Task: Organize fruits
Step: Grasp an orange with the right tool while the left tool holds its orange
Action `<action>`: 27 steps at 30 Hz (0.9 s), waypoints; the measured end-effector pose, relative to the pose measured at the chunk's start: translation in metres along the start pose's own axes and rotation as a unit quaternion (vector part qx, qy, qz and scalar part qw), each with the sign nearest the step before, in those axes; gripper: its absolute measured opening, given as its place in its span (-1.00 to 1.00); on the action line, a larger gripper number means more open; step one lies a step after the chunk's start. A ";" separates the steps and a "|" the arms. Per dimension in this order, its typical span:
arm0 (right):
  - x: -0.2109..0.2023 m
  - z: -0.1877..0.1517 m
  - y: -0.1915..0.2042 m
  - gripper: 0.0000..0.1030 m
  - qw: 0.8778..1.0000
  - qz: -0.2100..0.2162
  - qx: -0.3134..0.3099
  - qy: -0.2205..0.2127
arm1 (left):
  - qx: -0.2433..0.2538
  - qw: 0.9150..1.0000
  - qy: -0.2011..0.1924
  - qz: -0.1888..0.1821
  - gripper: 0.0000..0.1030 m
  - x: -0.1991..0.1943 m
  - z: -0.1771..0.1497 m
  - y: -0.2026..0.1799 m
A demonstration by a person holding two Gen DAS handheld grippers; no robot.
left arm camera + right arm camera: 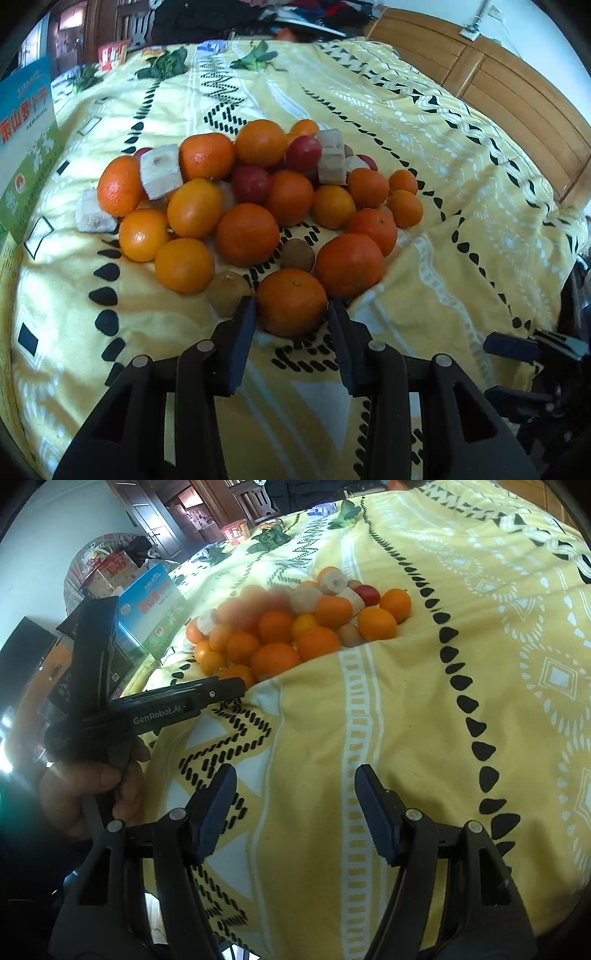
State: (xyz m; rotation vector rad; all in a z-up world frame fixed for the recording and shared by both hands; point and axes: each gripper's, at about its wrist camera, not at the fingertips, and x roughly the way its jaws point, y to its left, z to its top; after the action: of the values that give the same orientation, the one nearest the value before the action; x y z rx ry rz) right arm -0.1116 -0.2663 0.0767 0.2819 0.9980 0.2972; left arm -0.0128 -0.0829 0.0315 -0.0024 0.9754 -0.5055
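A pile of fruit lies on a yellow patterned bedspread: several oranges, red apples, brown kiwis and pale cut chunks. My left gripper is open, its fingers on either side of the nearest orange at the pile's front edge. My right gripper is open and empty over bare bedspread, well short of the pile. The left gripper's body and the hand holding it show at the left of the right wrist view.
A blue and green box stands at the bed's left edge. Green leafy sprigs and red packets lie at the far end. A wooden headboard runs along the right. Clutter and boxes stand beyond the bed.
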 end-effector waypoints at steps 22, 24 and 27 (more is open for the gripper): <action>0.039 0.113 -0.052 -0.04 0.997 -0.066 -0.012 -0.028 | -0.020 0.999 -0.045 -0.012 -0.18 -0.047 -0.002 0.013; 0.050 0.118 -0.058 -0.04 0.998 -0.068 -0.008 -0.015 | -0.023 0.999 -0.043 -0.015 -0.18 -0.046 -0.002 0.014; 0.061 0.120 -0.066 -0.04 0.998 -0.054 0.013 -0.002 | -0.026 0.999 -0.039 -0.016 -0.18 -0.042 -0.002 0.015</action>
State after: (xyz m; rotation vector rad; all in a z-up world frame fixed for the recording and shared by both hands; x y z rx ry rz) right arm 0.0295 -0.3165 0.0661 0.2517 1.0097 0.1858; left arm -0.0275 -0.0521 0.0597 -0.0843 0.9129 -0.5061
